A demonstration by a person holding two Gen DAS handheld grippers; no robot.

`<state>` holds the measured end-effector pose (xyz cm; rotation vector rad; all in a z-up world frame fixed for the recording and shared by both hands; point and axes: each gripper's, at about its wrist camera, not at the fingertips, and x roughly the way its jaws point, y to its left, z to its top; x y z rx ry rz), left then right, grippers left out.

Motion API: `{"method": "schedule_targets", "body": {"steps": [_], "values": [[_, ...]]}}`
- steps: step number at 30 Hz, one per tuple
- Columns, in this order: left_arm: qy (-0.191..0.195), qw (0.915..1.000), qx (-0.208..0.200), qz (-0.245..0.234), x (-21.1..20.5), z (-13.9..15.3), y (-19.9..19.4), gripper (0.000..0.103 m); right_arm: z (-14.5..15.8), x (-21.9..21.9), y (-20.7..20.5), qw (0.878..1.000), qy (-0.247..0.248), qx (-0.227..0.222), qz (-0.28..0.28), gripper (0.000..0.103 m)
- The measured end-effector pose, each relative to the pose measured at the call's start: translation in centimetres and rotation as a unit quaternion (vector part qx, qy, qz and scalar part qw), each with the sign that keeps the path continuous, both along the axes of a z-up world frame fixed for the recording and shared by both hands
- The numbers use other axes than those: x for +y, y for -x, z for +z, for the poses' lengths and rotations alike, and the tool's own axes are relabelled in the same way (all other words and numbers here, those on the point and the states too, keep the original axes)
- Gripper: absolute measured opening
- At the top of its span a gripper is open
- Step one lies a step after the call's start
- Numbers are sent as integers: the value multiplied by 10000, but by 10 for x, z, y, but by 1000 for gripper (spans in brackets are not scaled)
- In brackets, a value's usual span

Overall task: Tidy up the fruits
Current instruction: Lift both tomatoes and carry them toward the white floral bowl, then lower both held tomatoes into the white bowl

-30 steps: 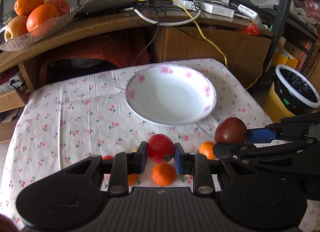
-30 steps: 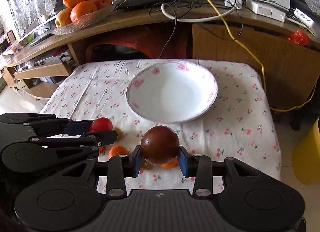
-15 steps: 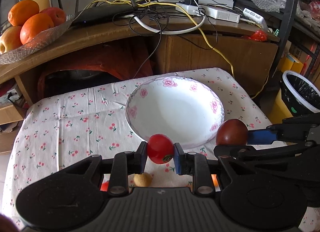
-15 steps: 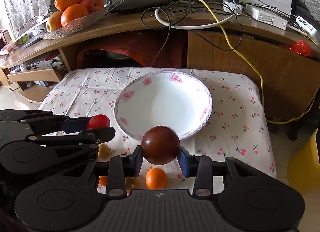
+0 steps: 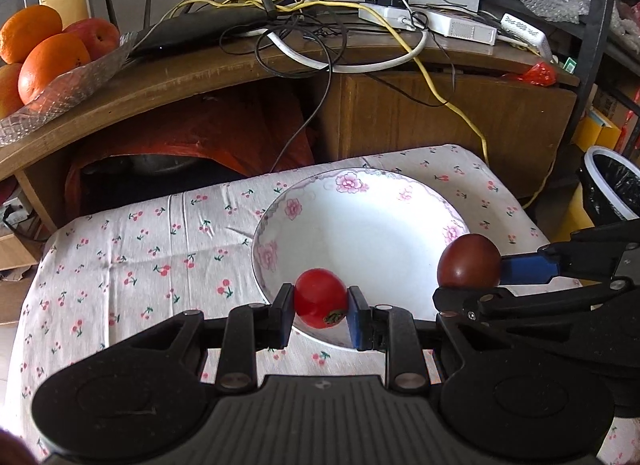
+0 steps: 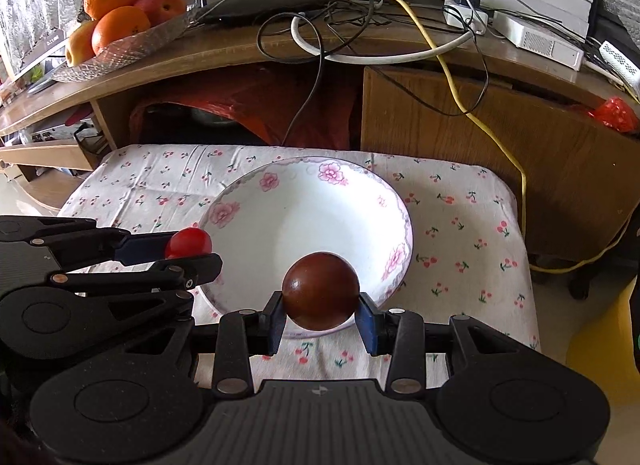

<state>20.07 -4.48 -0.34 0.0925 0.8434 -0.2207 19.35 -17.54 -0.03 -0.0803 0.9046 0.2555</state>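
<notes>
Left gripper (image 5: 320, 311) clamps red tomato (image 5: 320, 298), right gripper (image 6: 321, 315) clamps dark plum (image 6: 321, 291), both over near rim of white bowl (image 6: 280, 221). Only left view shows bin (image 5: 612, 193); right shows fruit dish (image 6: 120, 53) whole.

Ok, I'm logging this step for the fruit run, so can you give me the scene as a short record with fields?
left gripper: shut on red tomato, held over the near rim of the bowl
right gripper: shut on dark fruit, also at the bowl's near rim
bowl: white with pink flowers, nothing in it, on flowered cloth
background: oranges in a glass dish on the wooden shelf
step: neither fruit released yet
</notes>
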Motion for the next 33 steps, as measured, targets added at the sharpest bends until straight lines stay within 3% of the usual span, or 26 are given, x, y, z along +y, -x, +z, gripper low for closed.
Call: {"method": "schedule_targets", "body": {"steps": [33], "values": [[-186,9996,203,-2,-3,-32,-44,34,-37,4,-43,9998,174,121,49,34]]}}
